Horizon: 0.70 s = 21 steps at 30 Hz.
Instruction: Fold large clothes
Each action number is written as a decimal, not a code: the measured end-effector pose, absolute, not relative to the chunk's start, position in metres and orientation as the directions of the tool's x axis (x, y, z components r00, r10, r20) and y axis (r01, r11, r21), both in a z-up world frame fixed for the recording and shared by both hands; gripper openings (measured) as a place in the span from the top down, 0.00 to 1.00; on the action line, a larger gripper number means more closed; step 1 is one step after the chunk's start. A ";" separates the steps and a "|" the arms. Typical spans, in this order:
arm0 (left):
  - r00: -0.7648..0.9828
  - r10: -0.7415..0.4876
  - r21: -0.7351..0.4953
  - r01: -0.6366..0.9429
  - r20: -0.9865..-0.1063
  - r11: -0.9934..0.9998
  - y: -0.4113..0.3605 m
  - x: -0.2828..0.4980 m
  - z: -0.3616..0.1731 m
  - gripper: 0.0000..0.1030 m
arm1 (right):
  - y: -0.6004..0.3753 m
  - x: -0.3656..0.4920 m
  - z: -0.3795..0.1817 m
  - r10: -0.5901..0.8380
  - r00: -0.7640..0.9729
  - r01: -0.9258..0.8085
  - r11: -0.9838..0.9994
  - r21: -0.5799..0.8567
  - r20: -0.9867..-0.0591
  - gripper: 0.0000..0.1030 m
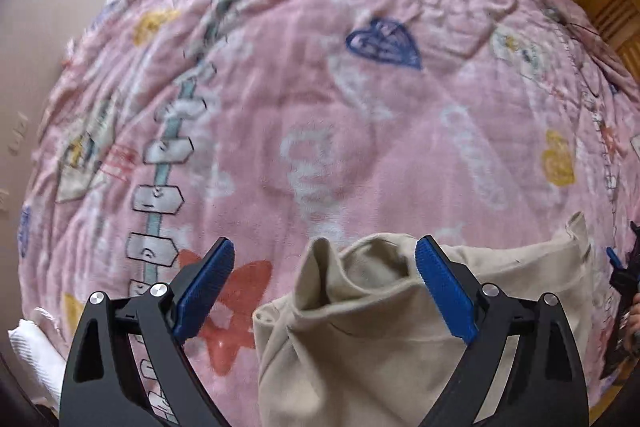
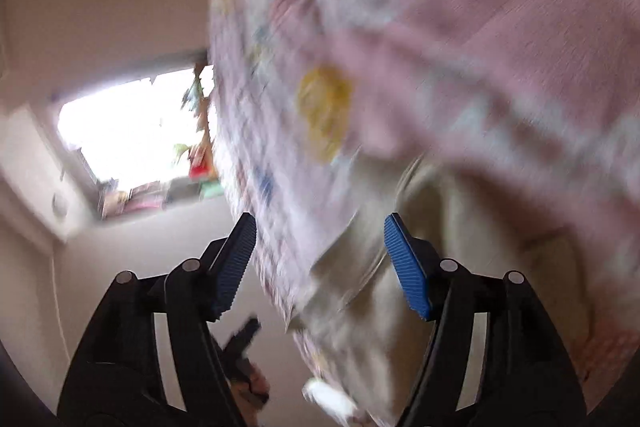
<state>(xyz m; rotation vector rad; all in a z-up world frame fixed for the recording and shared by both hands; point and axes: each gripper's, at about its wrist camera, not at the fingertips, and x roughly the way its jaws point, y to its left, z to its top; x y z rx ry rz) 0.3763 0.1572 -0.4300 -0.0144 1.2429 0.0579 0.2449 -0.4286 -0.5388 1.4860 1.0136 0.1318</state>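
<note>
Overall, the left gripper (image 1: 325, 287) was held low over the near edge of a pink blanket (image 1: 320, 107), looking forward and down across it. Its blue pads (image 1: 444, 291) stood wide apart and held nothing. The beige garment (image 1: 360, 327) lay bunched on the blanket at the near edge, with a raised fold between the open fingers; the right pad sat in front of the cloth, though contact could not be confirmed. A white cloth (image 1: 34, 347) lay at the lower left margin.

The right gripper (image 2: 320, 263) was tilted steeply, with the blanket (image 2: 460, 27) running diagonally across its view and a bright window (image 2: 132, 131) to the left. Its pads (image 2: 406, 267) also stood wide apart, closed on nothing. The garment (image 2: 440, 267) showed beyond them, heavily blurred. The right gripper also appeared at the right margin of the left view (image 1: 624, 275).
</note>
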 end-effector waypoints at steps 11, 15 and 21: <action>0.346 0.443 0.461 -0.033 -0.827 0.887 0.080 0.278 -0.505 0.15 | -0.273 0.217 -0.570 0.847 0.161 0.355 0.430 0.830 -0.507 0.40; 0.343 0.493 0.527 0.005 -0.799 0.850 0.068 0.313 -0.556 0.17 | -0.298 0.223 -0.597 0.751 0.268 0.431 0.466 0.772 -0.603 0.66; 0.345 0.518 0.565 0.044 -0.782 0.824 0.066 0.343 -0.579 0.14 | -0.304 0.241 -0.595 0.651 0.284 0.371 0.602 0.706 -0.704 0.96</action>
